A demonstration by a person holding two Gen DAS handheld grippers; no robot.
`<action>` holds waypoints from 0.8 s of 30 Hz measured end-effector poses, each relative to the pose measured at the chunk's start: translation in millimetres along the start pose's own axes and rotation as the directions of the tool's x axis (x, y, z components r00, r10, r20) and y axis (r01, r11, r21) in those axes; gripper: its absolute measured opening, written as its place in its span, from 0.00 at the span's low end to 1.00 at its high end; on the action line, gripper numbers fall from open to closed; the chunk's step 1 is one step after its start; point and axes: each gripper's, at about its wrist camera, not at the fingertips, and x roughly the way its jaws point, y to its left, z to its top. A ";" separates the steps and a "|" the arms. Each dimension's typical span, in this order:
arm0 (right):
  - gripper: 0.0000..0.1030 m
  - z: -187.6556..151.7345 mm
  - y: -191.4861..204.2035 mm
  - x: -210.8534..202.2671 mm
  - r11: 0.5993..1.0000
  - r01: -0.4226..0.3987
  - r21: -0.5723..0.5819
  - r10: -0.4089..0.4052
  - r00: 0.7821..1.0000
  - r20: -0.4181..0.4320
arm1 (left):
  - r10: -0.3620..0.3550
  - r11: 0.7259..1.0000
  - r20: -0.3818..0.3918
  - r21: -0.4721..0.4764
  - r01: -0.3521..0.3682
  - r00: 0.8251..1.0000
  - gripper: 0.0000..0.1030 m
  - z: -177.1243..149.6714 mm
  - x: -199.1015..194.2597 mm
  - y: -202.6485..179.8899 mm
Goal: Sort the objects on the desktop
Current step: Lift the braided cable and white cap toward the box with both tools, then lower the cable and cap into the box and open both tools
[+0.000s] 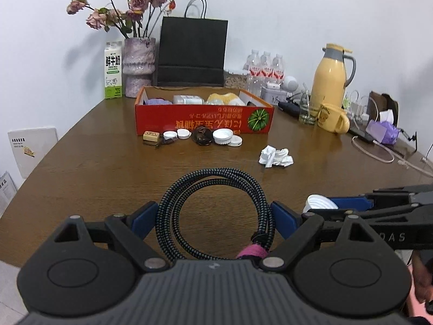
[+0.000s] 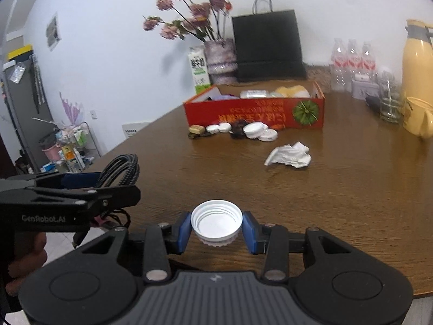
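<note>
The left gripper (image 1: 213, 218) pinches a coiled black cable (image 1: 211, 211) between its blue pads, above the table (image 1: 94, 168). The right gripper (image 2: 216, 228) clamps a white lid (image 2: 216, 223), open side up. A crumpled tissue (image 2: 289, 155) lies at one o'clock, the red box (image 2: 254, 113) at twelve.

Five white caps (image 2: 216, 223) (one held), three water bottles (image 1: 266, 67), one crumpled tissue (image 1: 275, 157), one coiled cable (image 1: 213, 216).
</note>
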 end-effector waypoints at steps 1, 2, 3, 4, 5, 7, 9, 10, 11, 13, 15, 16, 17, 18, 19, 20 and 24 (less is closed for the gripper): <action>0.38 2.7 -2.8 3.3 1.000 0.004 -0.003 -0.004 1.000 0.002 | 0.002 1.000 0.000 0.008 -0.002 1.000 0.88 2.4 5.5 0.8; 0.38 6.7 -5.0 7.3 1.000 0.011 -0.005 -0.011 1.000 0.002 | 0.008 1.000 0.001 0.016 -0.008 1.000 0.88 5.4 9.8 1.8; 0.38 12.2 -7.4 11.8 1.000 0.015 -0.011 -0.015 1.000 0.003 | 0.014 1.000 0.005 0.022 -0.015 1.000 0.88 10.9 14.9 4.6; 0.38 19.0 -9.7 16.6 1.000 0.021 -0.020 -0.021 1.000 0.008 | 0.018 1.000 0.012 0.024 -0.018 1.000 0.88 17.1 19.1 7.7; 0.38 27.6 -11.2 21.1 0.999 0.028 -0.034 -0.028 0.999 0.016 | 0.024 0.999 0.020 0.030 -0.025 1.000 0.88 25.2 24.4 11.5; 0.38 47.8 -14.9 29.4 0.997 0.041 -0.065 -0.039 0.998 0.043 | 0.042 0.997 0.044 0.061 -0.045 0.998 0.88 45.3 35.6 17.2; 0.38 76.1 -17.2 37.8 0.994 0.050 -0.102 -0.042 0.996 0.083 | 0.043 0.992 0.087 0.111 -0.053 0.995 0.88 69.8 50.0 25.1; 0.38 90.7 -17.7 42.2 0.992 0.049 -0.116 -0.036 0.993 0.111 | 0.041 0.989 0.096 0.136 -0.054 0.995 0.88 83.1 59.4 28.4; 0.38 106.3 -18.8 48.6 0.991 0.044 -0.129 -0.027 0.991 0.133 | 0.037 0.987 0.098 0.153 -0.052 0.994 0.88 98.1 71.8 34.4; 0.38 138.8 -22.5 66.4 0.990 0.037 -0.136 -0.015 0.987 0.160 | 0.023 0.988 0.079 0.153 -0.035 0.997 0.88 128.1 99.4 47.5; 0.38 173.7 -29.5 90.2 0.993 0.017 -0.119 0.003 0.987 0.164 | 0.023 0.991 0.039 0.129 -0.028 0.999 0.88 159.3 132.8 61.7; 0.38 191.8 -32.8 104.5 0.994 0.012 -0.109 0.005 0.987 0.158 | 0.010 0.990 0.020 0.142 -0.013 1.000 0.88 171.1 148.9 67.3; 0.38 206.9 -37.0 118.3 0.995 0.011 -0.104 0.005 0.988 0.152 | 0.001 0.989 -0.003 0.148 -0.001 1.000 0.88 183.0 167.1 73.3; 0.38 222.9 -43.1 135.8 0.996 0.005 -0.086 0.007 0.990 0.138 | 0.003 0.990 -0.023 0.138 0.000 1.000 0.88 191.2 182.4 78.0; 0.38 236.8 -48.9 154.2 0.997 -0.006 -0.071 0.014 0.994 0.111 | 0.000 0.991 -0.056 0.135 0.007 0.998 0.88 200.4 201.1 83.6; 0.38 248.8 -55.9 173.6 0.999 -0.019 -0.045 0.023 0.996 0.082 | 0.003 0.993 -0.083 0.119 0.007 0.997 0.88 208.6 217.3 88.4; 0.38 284.2 -71.9 250.3 1.000 0.006 0.026 -0.005 0.999 -0.040 | -0.013 0.994 -0.184 0.108 0.033 0.983 0.88 232.0 279.7 101.2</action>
